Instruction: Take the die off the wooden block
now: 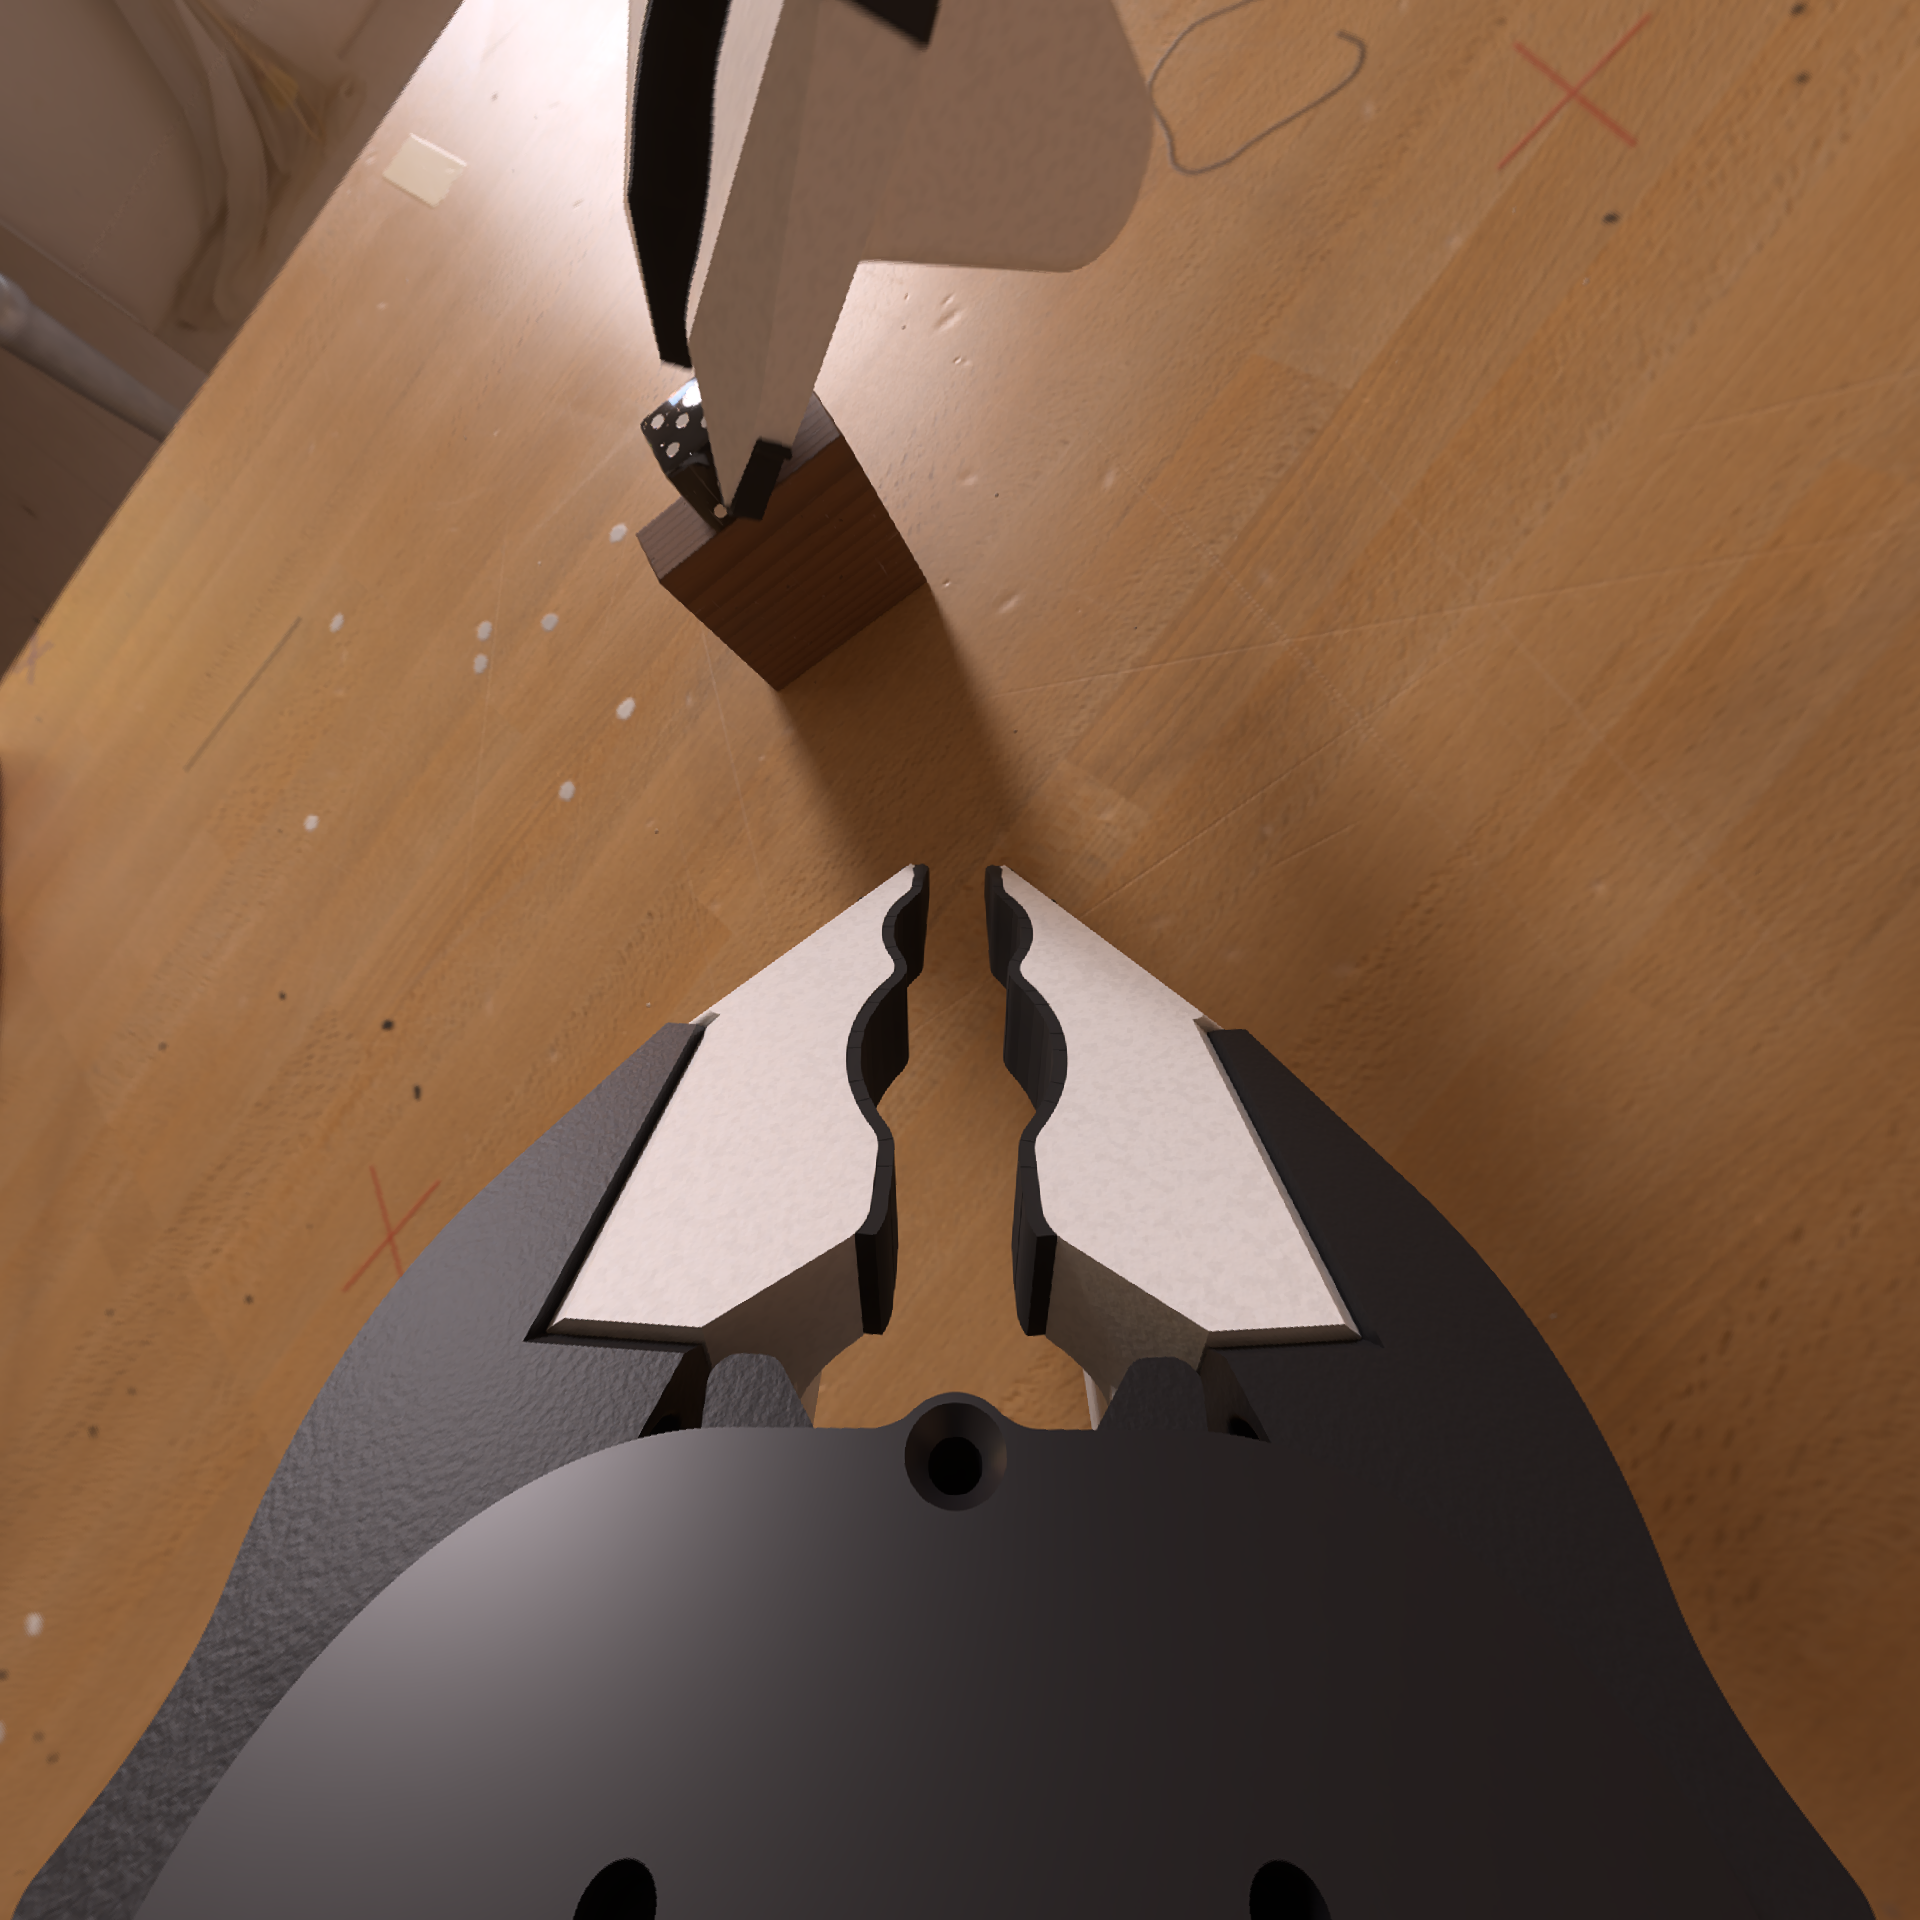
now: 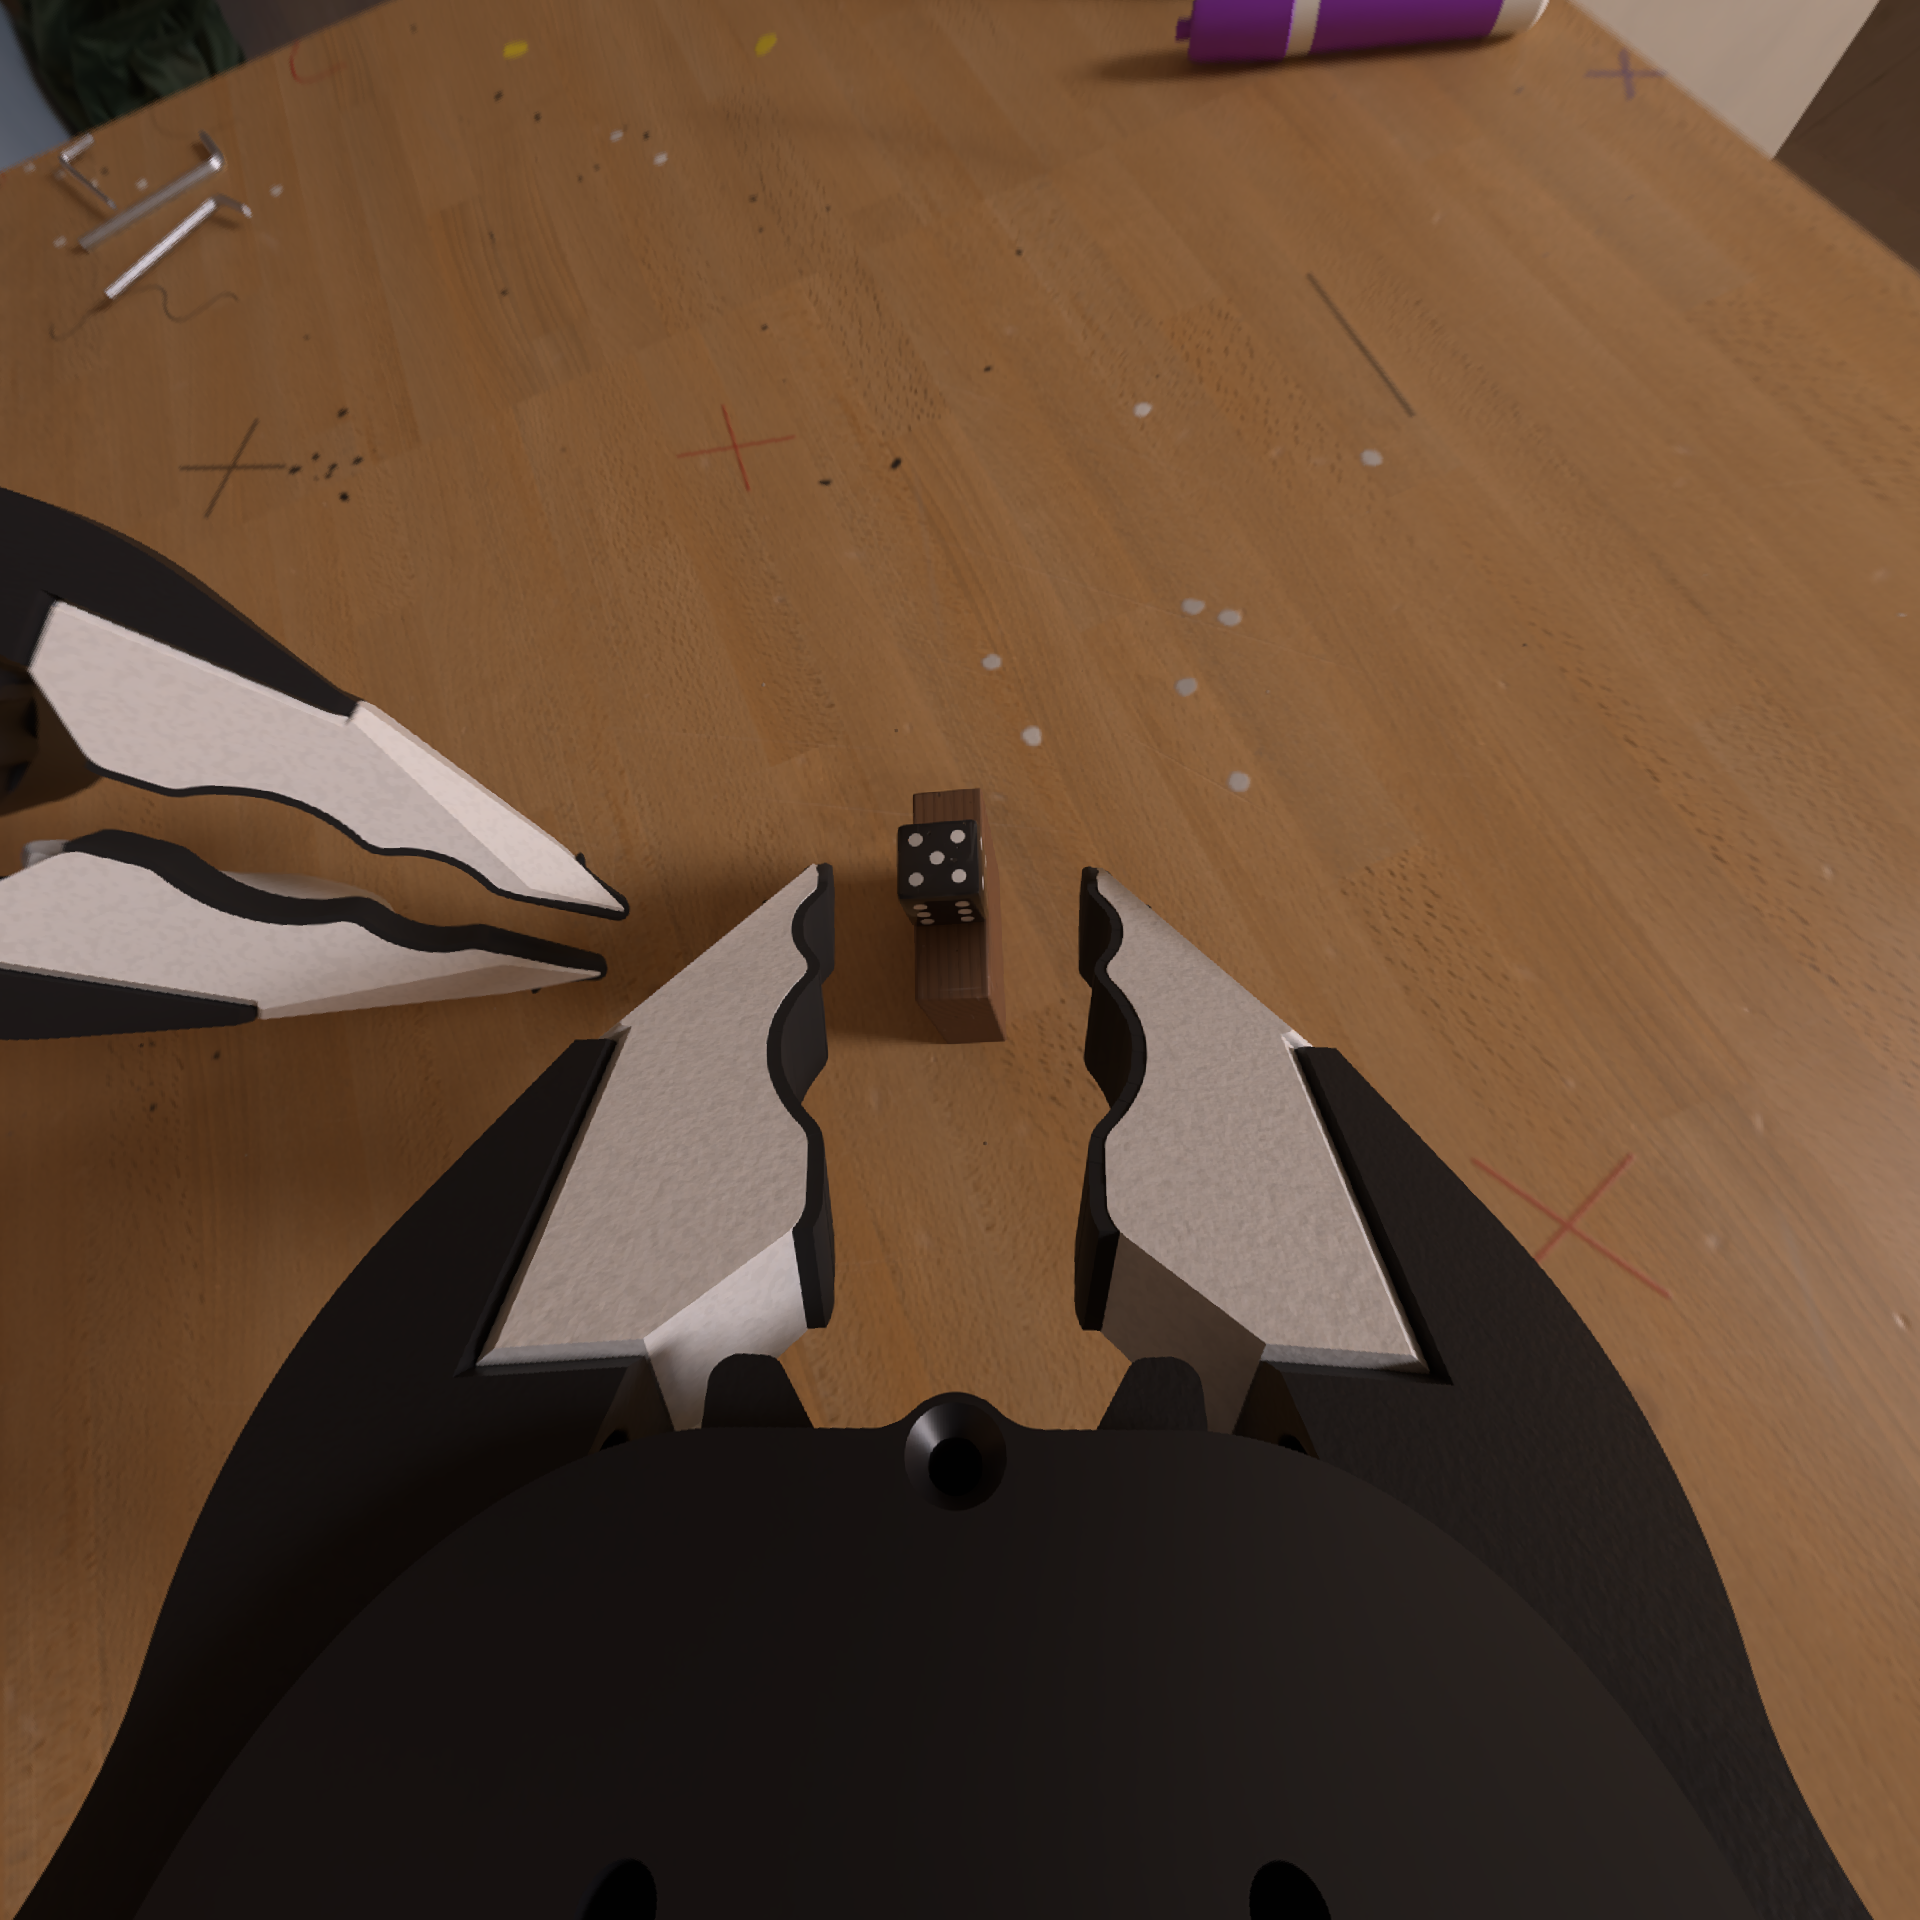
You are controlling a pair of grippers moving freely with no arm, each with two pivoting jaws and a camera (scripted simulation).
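Observation:
A black die with white pips [image 2: 940, 862] sits on top of a small dark wooden block [image 2: 961, 982] on the wooden table [image 2: 1351, 727]. My right gripper [image 2: 956, 883] is open, with one finger on either side of the die and apart from it. In the left wrist view this gripper [image 1: 717, 436] comes down from above; its near finger hides part of the die [image 1: 673, 436], which sits on the block [image 1: 800, 566]. My left gripper [image 1: 956, 873] is empty with only a narrow slit between its jaws. It hovers over the table short of the block, and also shows in the right wrist view [image 2: 613, 935].
Several metal hex keys [image 2: 156, 208] lie at the far left and a purple and white cylinder [image 2: 1351, 26] at the far edge. The table edge [image 1: 208, 436] runs along the left of the left wrist view, with a tape scrap [image 1: 421, 166] near it. Pencil crosses mark the tabletop.

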